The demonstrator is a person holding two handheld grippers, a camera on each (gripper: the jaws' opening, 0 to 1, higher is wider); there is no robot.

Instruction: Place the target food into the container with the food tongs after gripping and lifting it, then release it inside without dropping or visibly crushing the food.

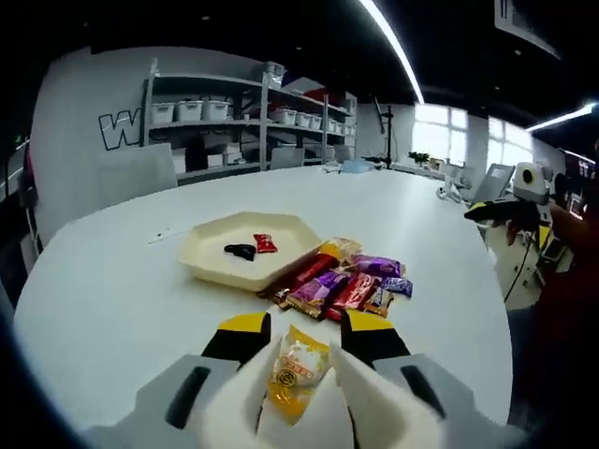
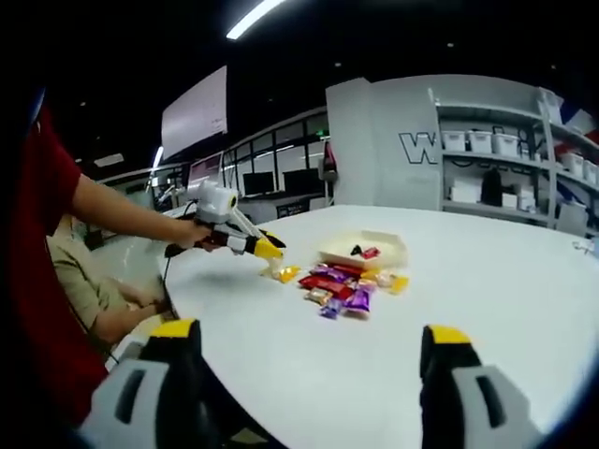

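My left gripper is shut on white food tongs, whose tips pinch a yellow wrapped candy. It sits on the near side of a pile of wrapped snacks. Beyond the pile, a cream hexagonal tray holds a red snack and a black one. In the right gripper view the left gripper holds the yellow candy low over the white table, left of the pile and the tray. My right gripper stands open and empty, far from the food.
The round white table has free room on all sides of the tray. The right gripper hangs beyond the table's right edge, held by a person in red. Shelves with white bins stand behind. A seated person is at the table's edge.
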